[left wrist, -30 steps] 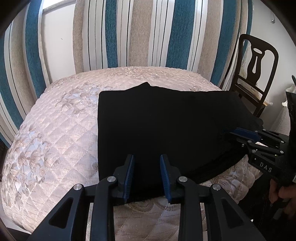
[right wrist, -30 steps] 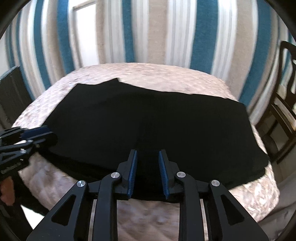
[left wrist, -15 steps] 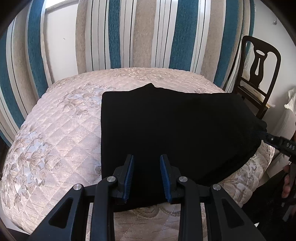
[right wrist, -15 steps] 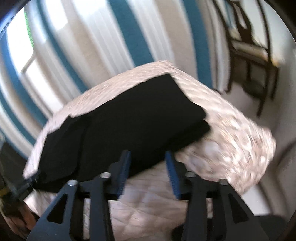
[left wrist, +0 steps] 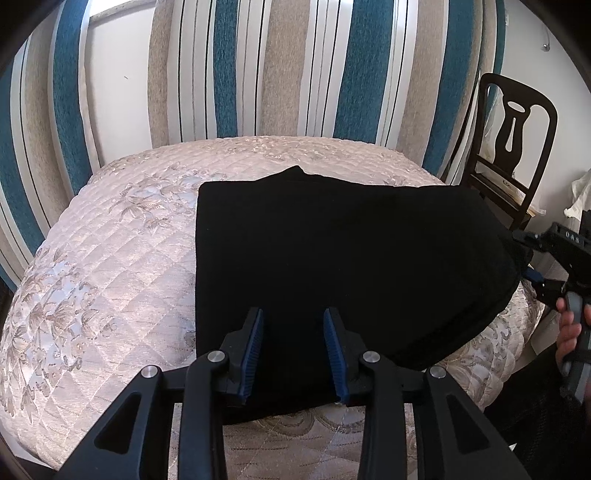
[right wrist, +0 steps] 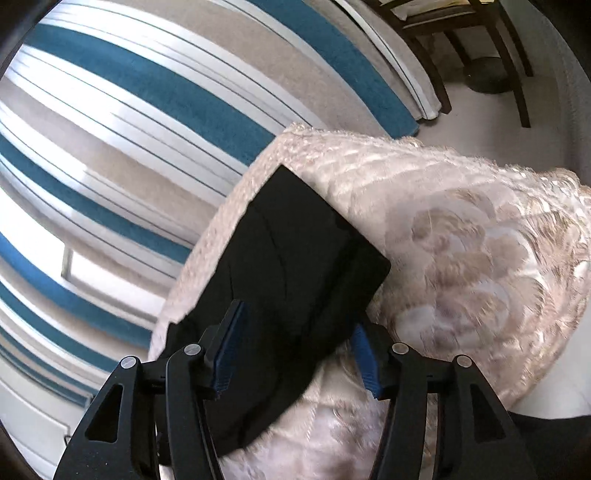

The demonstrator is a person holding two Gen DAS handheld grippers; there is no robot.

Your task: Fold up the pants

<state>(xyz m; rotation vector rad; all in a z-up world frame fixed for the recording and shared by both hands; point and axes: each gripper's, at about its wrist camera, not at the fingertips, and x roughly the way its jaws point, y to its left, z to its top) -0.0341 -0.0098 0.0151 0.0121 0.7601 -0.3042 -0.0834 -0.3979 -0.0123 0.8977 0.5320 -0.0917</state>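
Note:
Black pants point(left wrist: 351, 258) lie folded flat on a quilted pink bed point(left wrist: 110, 277). My left gripper point(left wrist: 293, 354) hovers over their near edge. Its jaws are opening, with flat cloth showing in the gap and neither pad pressing on it. My right gripper point(right wrist: 295, 354) is rolled onto its side at the right end of the pants point(right wrist: 295, 258). Its jaws are opening wide, with the end of the fabric between them and no grip. In the left wrist view the right gripper point(left wrist: 528, 258) sits at that same end, held by a hand point(left wrist: 569, 332).
Striped blue, beige and white curtains point(left wrist: 280, 74) hang behind the bed. A dark wooden chair point(left wrist: 513, 147) stands to the right of the bed, and its legs point(right wrist: 461, 26) show on the pale floor. The bedspread point(right wrist: 461, 258) drops away at the near and right edges.
My right gripper has moved from the pants' front edge to their right end, rolled sideways and opened much wider. The left gripper has stayed put and opened slightly.

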